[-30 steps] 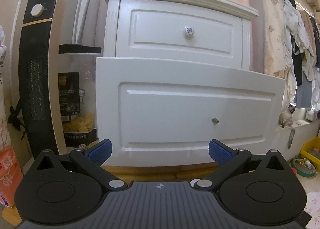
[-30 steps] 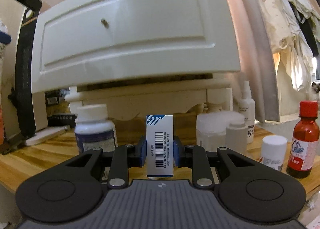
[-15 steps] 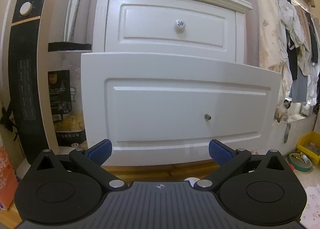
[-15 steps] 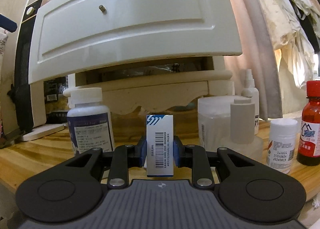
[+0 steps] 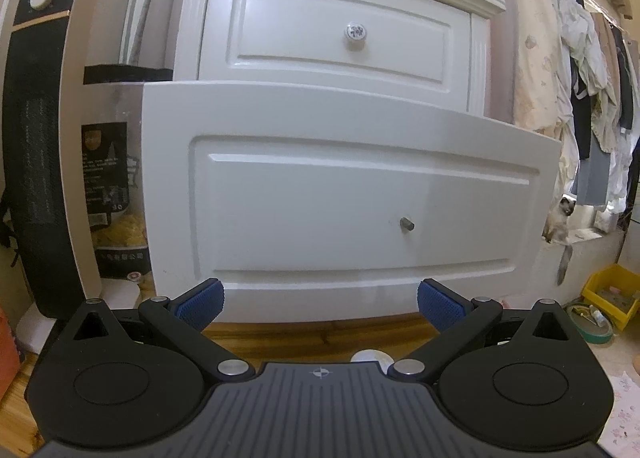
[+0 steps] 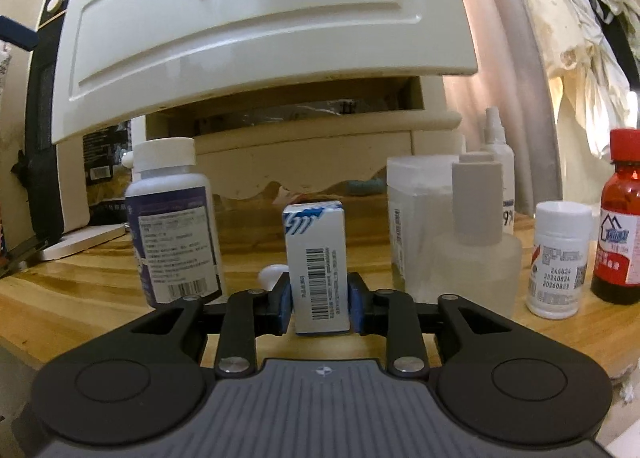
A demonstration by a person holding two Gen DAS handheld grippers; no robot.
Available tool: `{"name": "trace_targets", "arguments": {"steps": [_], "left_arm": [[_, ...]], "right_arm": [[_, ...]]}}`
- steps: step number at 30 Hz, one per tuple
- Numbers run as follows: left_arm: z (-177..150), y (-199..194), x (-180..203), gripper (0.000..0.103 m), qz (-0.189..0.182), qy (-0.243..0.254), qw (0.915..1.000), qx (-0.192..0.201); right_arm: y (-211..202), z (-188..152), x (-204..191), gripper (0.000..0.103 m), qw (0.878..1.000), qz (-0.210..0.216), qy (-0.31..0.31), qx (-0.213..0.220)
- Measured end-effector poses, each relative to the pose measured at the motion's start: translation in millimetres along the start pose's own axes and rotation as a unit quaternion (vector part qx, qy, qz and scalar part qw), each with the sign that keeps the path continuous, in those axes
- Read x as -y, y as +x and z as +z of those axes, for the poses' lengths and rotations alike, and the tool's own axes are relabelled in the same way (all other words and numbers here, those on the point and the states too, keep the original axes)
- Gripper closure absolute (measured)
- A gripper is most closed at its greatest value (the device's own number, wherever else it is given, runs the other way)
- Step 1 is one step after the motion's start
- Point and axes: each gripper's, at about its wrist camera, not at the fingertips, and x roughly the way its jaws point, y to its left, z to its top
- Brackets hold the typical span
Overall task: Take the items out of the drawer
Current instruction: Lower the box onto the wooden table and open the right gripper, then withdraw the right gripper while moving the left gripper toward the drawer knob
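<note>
The white lower drawer [image 5: 352, 202] of the nightstand stands pulled out, with a small metal knob stub [image 5: 406, 224]; it also shows from below in the right wrist view [image 6: 256, 26]. My left gripper [image 5: 320, 298] is open and empty, just in front of the drawer's lower edge. My right gripper [image 6: 320, 298] is shut on a small white and blue box with a barcode [image 6: 318, 270], held upright low over the wooden floor [image 6: 80, 298], below the drawer front.
Around the box stand a white pill bottle with a dark label [image 6: 172, 222], a clear lidded jar [image 6: 424, 218], a frosted bottle [image 6: 476, 242], a spray bottle [image 6: 498, 166], a small white bottle [image 6: 560, 258] and a red bottle [image 6: 622, 218]. A black heater [image 5: 36, 138] stands left; a yellow bin [image 5: 612, 294] right.
My right gripper has sunk lower with the box, closer to the floor among the bottles. The left gripper's view has shifted slightly; it stays open before the drawer.
</note>
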Motion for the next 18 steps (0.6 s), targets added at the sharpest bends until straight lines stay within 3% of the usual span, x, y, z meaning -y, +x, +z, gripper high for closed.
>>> {"name": "trace_targets", "arguments": {"steps": [1,2,3,11,13,16,18], "left_arm": [[1,0,0,0.0,0.0,0.001,1.0,0.002],[1,-1,0,0.0,0.001,0.001,1.0,0.005],[2,-1,-1,0.0,0.0,0.001,1.0,0.005],[1,1,-6,0.0,-0.005,-0.015,0.9999,-0.003],[0,1,-6,0.0,-0.004,-0.014,0.9999,-0.003],[0,1,-7,0.0,-0.002,-0.016,0.9999,-0.003],[0,1,-7,0.0,0.001,-0.017,0.9998,-0.004]], "right_arm": [[0,1,1,0.057,1.0,0.005,0.004,0.001],[-1,1,1,0.034,1.0,0.01,0.007,0.003],[-2,2,0,0.021,1.0,0.012,0.007,0.009],[-4,13,-4,0.018,1.0,0.011,-0.001,0.014],[-5,16,-3,0.014,1.0,0.02,0.001,0.015],[-7,20,0,0.0,0.999,0.043,0.0,0.014],[-8,21,-1,0.0,0.999,0.044,-0.005,0.014]]}}
